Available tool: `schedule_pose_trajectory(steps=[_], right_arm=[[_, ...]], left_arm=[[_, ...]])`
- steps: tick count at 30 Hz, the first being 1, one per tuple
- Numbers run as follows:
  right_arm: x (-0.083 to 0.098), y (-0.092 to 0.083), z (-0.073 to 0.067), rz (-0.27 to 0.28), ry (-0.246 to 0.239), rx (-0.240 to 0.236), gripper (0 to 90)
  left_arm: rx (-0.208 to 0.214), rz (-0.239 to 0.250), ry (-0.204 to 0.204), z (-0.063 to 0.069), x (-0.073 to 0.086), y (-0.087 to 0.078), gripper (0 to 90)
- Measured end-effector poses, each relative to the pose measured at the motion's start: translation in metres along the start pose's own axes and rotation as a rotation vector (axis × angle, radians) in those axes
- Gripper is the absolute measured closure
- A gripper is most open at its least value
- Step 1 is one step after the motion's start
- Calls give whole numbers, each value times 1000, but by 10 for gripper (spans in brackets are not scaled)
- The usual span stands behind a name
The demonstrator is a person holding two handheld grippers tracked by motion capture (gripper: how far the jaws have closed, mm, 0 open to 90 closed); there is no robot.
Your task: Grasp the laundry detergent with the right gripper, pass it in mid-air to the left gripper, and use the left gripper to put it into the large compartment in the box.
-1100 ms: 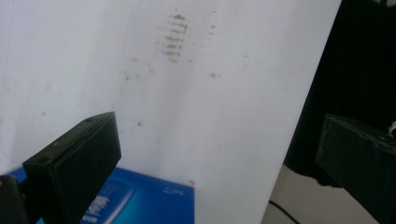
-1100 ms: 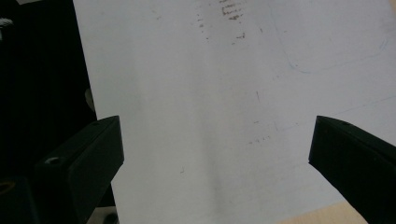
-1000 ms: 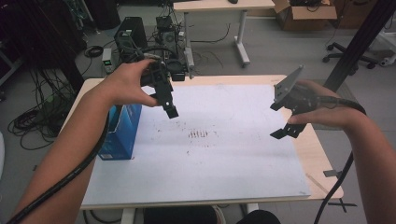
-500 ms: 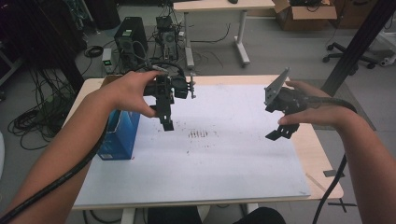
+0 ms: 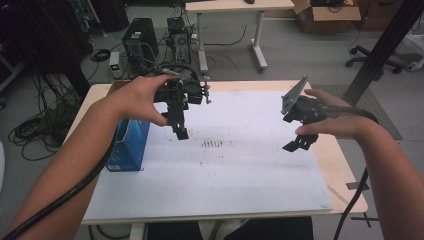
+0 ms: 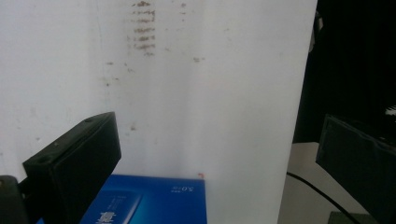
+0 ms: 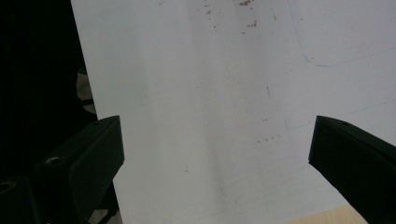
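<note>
A person's left hand holds my left gripper (image 5: 179, 126) above the left half of the white sheet (image 5: 235, 175), its jaws pointing down. In the left gripper view my left gripper (image 6: 217, 140) stands open with nothing between its jaws, and a blue box (image 6: 149, 205) lies below them. The blue box (image 5: 127, 145) stands at the table's left edge, just left of that gripper. My right gripper (image 5: 297, 131) hovers over the sheet's right edge in the right hand. In its own view my right gripper (image 7: 215, 135) is open and wide over bare white sheet (image 7: 210, 84).
A patch of dark smudges (image 5: 215, 144) marks the middle of the sheet. Bare wooden table (image 5: 345, 180) shows along the right side. Computer towers (image 5: 137, 42), cables, another desk (image 5: 235, 7) and an office chair (image 5: 380, 50) stand beyond the far edge.
The left gripper has dropped a little toward the sheet and turned in the hand. The right gripper has drifted slightly left. Both stay open.
</note>
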State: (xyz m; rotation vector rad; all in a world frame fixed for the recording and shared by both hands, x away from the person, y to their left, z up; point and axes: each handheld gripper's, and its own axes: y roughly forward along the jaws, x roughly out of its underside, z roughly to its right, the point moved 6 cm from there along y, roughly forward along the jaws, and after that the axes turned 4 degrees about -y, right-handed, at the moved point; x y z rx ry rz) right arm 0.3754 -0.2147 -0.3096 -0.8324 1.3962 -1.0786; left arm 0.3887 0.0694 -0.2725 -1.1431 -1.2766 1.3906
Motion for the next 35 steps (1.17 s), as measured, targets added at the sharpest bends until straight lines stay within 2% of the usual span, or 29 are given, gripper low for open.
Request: schedule_pose_trajectory(steps=[5,15,20,27,35], right_arm=[[0,-3,3,-30,6,5,33],[-8,-6,8,-37,5,4,33],[-9,-5,9,-47,3,5,33],[-9,-2,7,-54,11,6,33],[-10,-8,8,-45,26,22,32]], left_arm=[[-14,-18,-6,-4,-1,2,2],[-22,-6,-3,-9,1,0,2],[-36,-30,-8,-10,4,1,2],[-32,-22,-3,-6,4,0,2],[-27,-14,-15,-7,4,3,2]])
